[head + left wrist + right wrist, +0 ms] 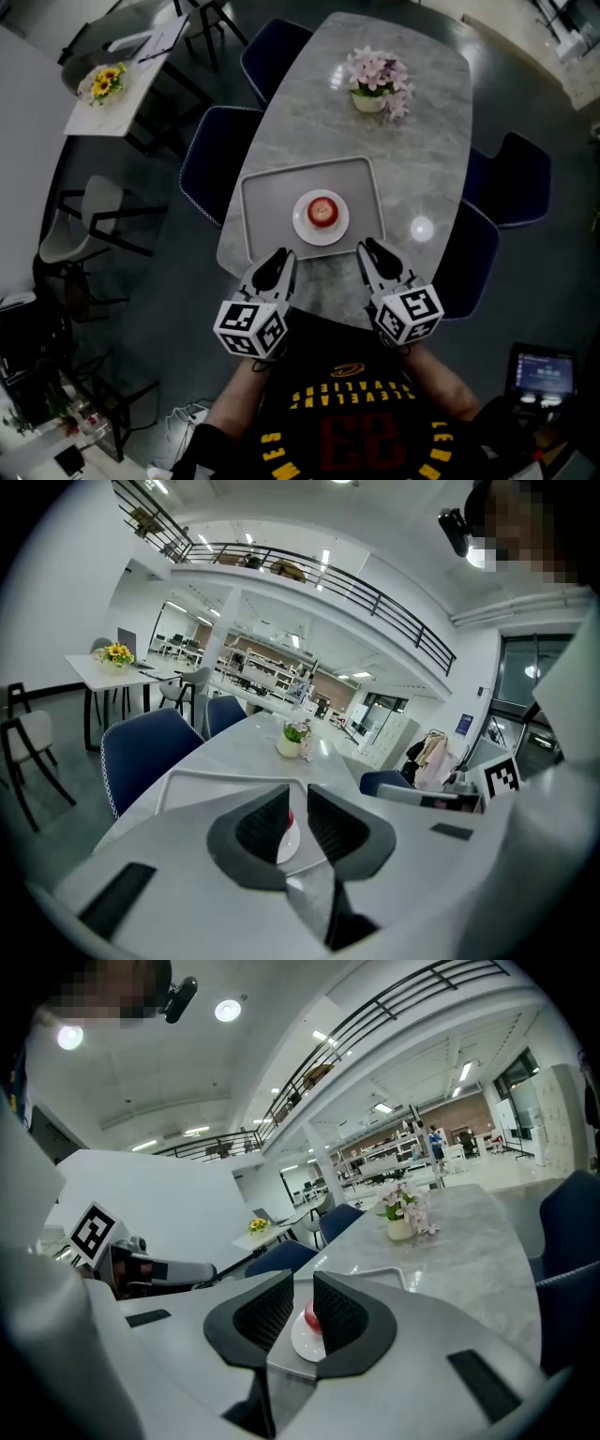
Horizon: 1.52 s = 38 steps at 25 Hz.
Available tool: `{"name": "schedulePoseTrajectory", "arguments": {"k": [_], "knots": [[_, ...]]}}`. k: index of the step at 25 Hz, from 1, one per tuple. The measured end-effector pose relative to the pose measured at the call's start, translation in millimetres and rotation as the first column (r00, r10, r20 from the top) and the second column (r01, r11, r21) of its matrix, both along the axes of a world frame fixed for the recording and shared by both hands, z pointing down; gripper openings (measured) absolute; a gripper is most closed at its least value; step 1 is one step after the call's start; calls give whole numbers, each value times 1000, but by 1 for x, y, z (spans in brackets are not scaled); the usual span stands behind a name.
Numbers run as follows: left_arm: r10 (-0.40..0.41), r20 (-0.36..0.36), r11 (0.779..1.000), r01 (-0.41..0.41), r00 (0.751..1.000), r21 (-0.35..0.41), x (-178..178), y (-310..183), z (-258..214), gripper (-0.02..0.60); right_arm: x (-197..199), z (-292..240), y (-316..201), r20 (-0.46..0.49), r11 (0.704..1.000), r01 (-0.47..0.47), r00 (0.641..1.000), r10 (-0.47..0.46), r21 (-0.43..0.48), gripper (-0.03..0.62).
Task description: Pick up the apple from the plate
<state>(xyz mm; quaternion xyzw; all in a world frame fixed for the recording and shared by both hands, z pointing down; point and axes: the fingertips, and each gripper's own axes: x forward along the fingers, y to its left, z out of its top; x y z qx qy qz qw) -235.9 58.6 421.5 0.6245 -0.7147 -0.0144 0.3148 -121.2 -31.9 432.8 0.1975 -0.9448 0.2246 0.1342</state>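
The apple point(322, 212) sits on a white plate point(300, 223) in a grey tray point(267, 206), ahead of both pairs of jaws and between their lines. The left gripper point(279, 256) hangs over the tray's near edge, its jaws a narrow gap apart and empty, with the apple beyond the tips. The right gripper point(367, 247) is also narrowly parted and empty, the apple showing through its gap ahead

We count one apple point(322, 212); one plate point(304, 229); one tray point(265, 202); two grippers, the left gripper point(282, 255) and the right gripper point(367, 247); four blue chairs point(211, 161); two tables point(422, 141); two flower arrangements point(375, 77).
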Motion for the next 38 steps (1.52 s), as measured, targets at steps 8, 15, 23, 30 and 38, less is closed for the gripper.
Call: {"name": "schedulePoseTrajectory", "arguments": {"k": [8, 15, 23, 30, 38], "knots": [[79, -46, 991, -84, 996, -106, -31, -24, 50, 49, -7, 51, -19, -97, 992, -75, 993, 65, -104, 52], [101, -140, 974, -126, 985, -187, -49, -48, 95, 51, -14, 88, -38, -160, 979, -126, 982, 100, -161, 52], [106, -216, 947, -165, 971, -276, -59, -62, 139, 72, -25, 131, -49, -216, 957, -144, 972, 89, -253, 52], [99, -276, 926, -190, 956, -327, -61, -68, 167, 72, -25, 158, -57, -269, 937, -166, 960, 82, -308, 52], [82, -340, 899, -217, 937, -381, -53, -71, 197, 72, -33, 183, -59, -315, 919, -151, 949, 31, -364, 52]]}}
